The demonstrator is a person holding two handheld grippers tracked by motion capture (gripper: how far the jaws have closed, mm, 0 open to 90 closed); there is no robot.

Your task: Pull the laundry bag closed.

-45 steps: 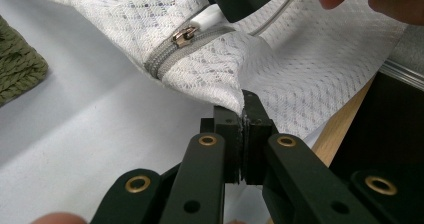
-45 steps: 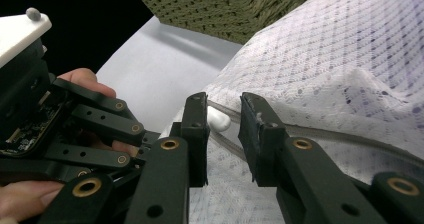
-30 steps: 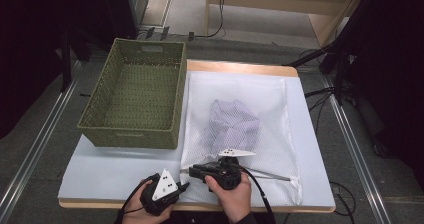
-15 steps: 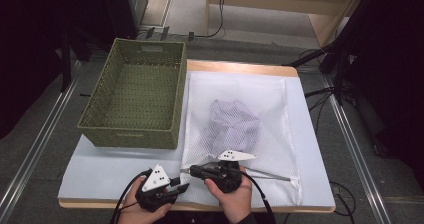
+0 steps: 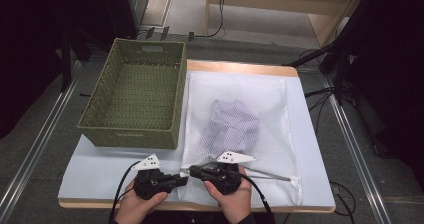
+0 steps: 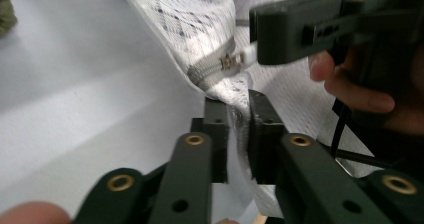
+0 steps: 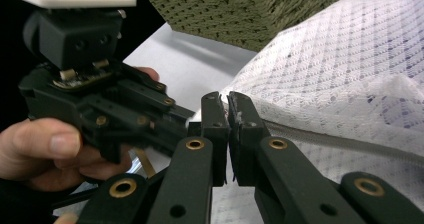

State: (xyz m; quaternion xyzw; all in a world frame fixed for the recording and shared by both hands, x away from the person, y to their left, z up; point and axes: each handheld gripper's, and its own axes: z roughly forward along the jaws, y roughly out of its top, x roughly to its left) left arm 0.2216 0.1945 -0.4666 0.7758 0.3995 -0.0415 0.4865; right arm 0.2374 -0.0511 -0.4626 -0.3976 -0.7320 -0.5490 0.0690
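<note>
Right now I have both tools clamped at the near left corner of the white mesh laundry bag (image 5: 240,134), which lies flat on the bench (image 5: 100,169) just right of the green basket (image 5: 137,101), with a folded lilac garment (image 5: 232,124) showing through the mesh near its middle. My left tool (image 6: 237,126) has just been closing and now pinches a fold of mesh right below the zipper end; my right tool (image 6: 260,46) is clenched on the white pull tab of the zipper slider (image 6: 230,61), as the left gripper view shows. My worry is the pull: the tab is small and held only at the tip of the jaws, so I judge a tug at any angle off the zipper line could slide it out of the pads, or twist the slider so it jams. The mesh near the slider is bunched, and loose netting could feed into the teeth and snag. My left grip is on thin fabric rather than on the zipper tape, so it may stretch or slip instead of anchoring, and then the whole bag would drag across the bench. The two tools also sit very near each other and could knock together at the start.
</note>
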